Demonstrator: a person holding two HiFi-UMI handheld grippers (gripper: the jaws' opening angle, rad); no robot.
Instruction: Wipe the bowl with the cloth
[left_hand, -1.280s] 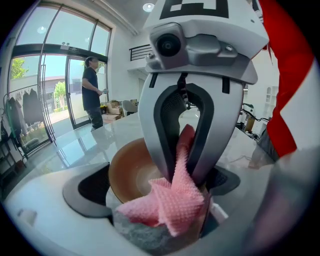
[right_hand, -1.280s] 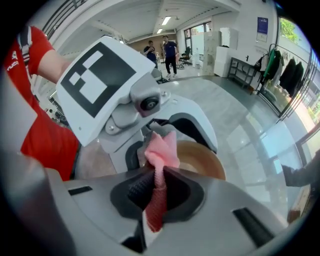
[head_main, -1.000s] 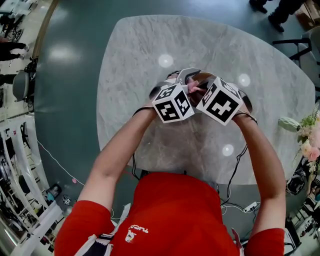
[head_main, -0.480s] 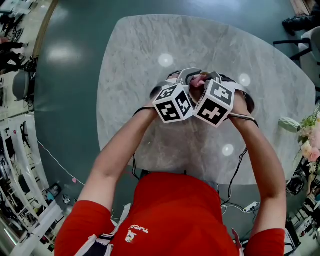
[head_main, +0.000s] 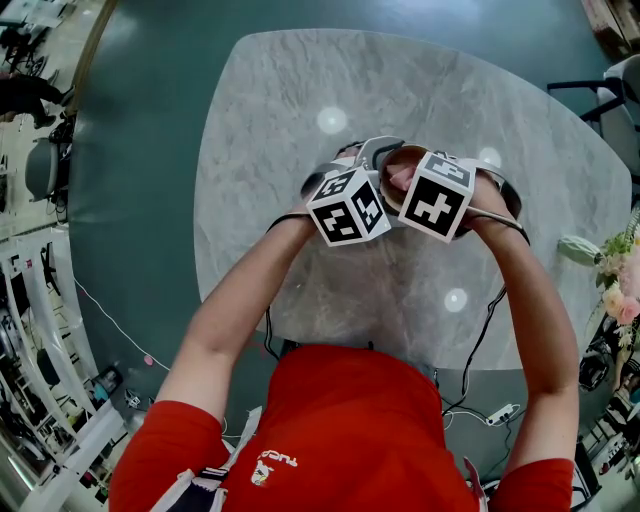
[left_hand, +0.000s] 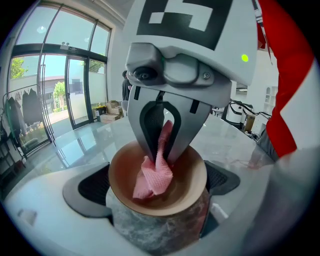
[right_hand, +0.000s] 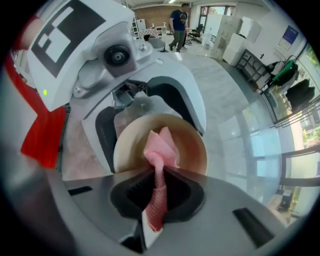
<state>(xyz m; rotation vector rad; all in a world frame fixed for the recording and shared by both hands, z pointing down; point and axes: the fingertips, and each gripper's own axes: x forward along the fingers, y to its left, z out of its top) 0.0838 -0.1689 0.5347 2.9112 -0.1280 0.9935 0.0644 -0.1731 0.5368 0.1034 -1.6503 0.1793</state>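
Snugly: right gripper (right_hand: 159, 184) on cloth (right_hand: 161, 147), inside bowl (right_hand: 193, 146).

An open workspace, part office and part lab, is indicated. A marble-topped table (head_main: 280, 100) is set on a glossy teal floor (head_main: 150, 200), with an office chair (head_main: 598, 88) beyond its far right corner and a power strip (head_main: 503, 411) lying past its near edge. Tall glass doors (left_hand: 75, 85) and white cabinets (right_hand: 235, 35) are seen around it.

Nothing legible; white logo (head_main: 275, 462) on the red shirt (head_main: 345, 410) is too blurred.
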